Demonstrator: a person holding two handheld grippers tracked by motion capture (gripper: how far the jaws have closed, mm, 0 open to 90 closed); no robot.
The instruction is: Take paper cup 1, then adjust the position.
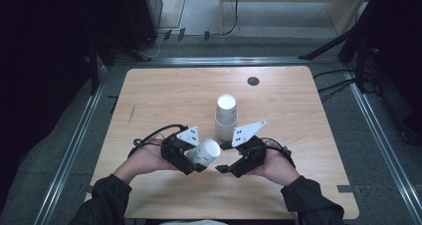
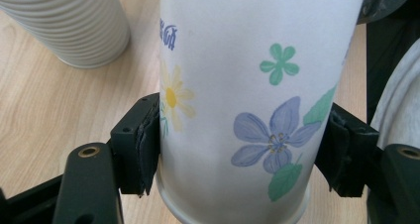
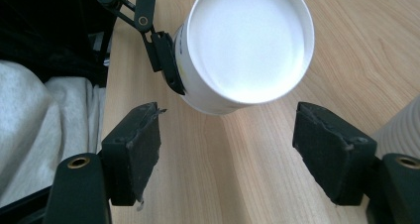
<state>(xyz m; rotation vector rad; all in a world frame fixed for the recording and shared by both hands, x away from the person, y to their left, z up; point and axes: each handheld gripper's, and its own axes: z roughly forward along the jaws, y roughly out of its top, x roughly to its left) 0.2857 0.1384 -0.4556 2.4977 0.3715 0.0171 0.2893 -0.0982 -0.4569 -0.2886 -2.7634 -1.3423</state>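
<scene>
Two grippers: both near the table's (image 1: pixel 149 93) front edge, left and right of centre, facing each other.
Left gripper (image 1: pixel 191 160): closed on a flowered paper cup (image 1: pixel 206 152), its pads pressing opposite sides of the wall close to the cup's base; the cup lies tipped on its side above the table, open mouth turned toward the right gripper.
Ribbed cup stack (image 1: pixel 226 118): white cups nested upright at the table's centre, just beyond the two grippers.
Right gripper (image 1: pixel 223 157): jaws apart with nothing between them, aimed at the flowered cup's mouth from just beside it.
Risk, crushing: the paper wall looks thin; a harder squeeze from either gripper could dent or fold it.
Risk, slipping: the left gripper holds only the narrow base end, so a push from the right gripper on the rim could twist the cup out of its pads.
Risk, knocking: the ribbed stack stands close behind both grippers; a wide swing could topple it.
Hard to make out: how many cups are in the stack, and the blue lettering on the flowered cup, which is cut off.
Hidden: the flowered cup's far side.
</scene>
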